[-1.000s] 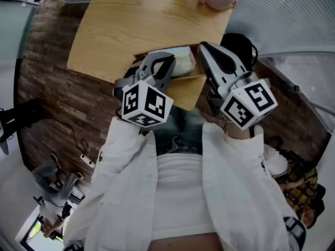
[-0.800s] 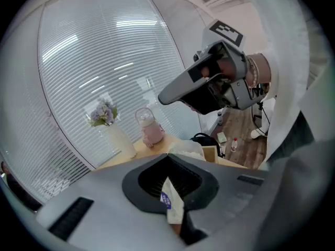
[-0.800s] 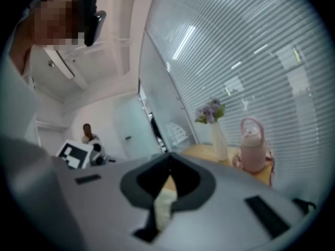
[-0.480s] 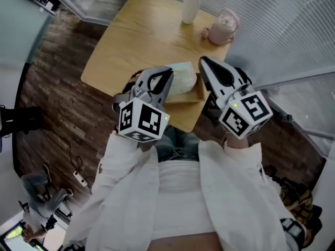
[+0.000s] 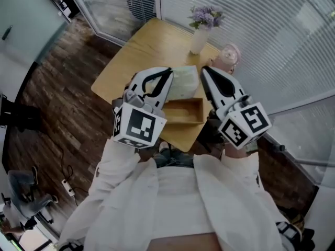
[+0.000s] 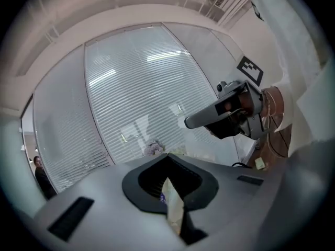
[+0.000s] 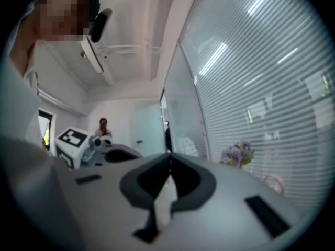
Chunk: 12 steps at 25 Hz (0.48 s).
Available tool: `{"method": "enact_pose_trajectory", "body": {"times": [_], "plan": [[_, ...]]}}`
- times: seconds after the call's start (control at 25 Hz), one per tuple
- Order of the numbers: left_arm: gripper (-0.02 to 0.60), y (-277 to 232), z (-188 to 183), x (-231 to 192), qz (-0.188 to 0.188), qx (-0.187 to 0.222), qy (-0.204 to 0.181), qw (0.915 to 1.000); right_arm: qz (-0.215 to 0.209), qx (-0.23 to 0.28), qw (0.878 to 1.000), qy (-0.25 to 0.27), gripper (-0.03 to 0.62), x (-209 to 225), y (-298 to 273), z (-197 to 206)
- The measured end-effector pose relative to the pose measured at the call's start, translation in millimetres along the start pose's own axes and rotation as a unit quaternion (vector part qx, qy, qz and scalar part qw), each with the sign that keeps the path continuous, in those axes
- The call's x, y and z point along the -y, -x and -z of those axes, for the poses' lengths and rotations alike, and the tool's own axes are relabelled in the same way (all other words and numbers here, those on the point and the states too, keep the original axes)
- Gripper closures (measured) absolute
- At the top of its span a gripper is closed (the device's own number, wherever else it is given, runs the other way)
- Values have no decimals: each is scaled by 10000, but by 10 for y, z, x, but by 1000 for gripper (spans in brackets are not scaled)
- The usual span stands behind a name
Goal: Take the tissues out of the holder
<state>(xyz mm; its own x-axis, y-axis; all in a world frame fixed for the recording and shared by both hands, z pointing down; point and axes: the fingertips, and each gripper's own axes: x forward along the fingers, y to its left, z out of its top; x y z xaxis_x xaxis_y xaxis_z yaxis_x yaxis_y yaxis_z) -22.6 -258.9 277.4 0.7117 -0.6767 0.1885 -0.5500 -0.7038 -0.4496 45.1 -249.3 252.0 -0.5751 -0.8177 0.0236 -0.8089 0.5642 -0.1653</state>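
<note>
- Fingers of the left gripper (image 6: 168, 158) are clenched together, pinching a thin edge of the tissue pack (image 6: 173, 209).
- Fingers of the right gripper (image 7: 169, 158) are likewise clenched, with a white sliver of the same pack caught between them.
- Head view: the left gripper (image 5: 167, 73) and the right gripper (image 5: 205, 70) flank the pale tissue pack (image 5: 184, 82), one at each end.
- The pack is held in the air between the two grippers, over the far side of the wooden holder (image 5: 183, 111).
- The holder stands open on the counter (image 5: 141, 61), near the edge closest to the person, and its bare wooden inside is in view.
- A vase of purple flowers (image 5: 200, 33) and a pink pot (image 5: 229, 54) stand at the far corner of the counter, well apart from the holder.
</note>
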Motion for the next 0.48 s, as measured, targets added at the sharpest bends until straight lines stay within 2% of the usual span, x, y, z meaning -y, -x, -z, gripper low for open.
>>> {"method": "enact_pose_trajectory", "body": {"times": [0.12,0.36,0.48], "plan": [[574,65,-134,-117,-214,221,144,9994,-44,177,9997,151,582,-59,-51,-181],[574,186,-238,-305,-455,539,1034,9921,-233,401,9982,372,582,-217,-130,-417],[574,256,-254,-379,-493,754,1533,9841,-314,453,9978,373,582,-283,-158,-452]]}}
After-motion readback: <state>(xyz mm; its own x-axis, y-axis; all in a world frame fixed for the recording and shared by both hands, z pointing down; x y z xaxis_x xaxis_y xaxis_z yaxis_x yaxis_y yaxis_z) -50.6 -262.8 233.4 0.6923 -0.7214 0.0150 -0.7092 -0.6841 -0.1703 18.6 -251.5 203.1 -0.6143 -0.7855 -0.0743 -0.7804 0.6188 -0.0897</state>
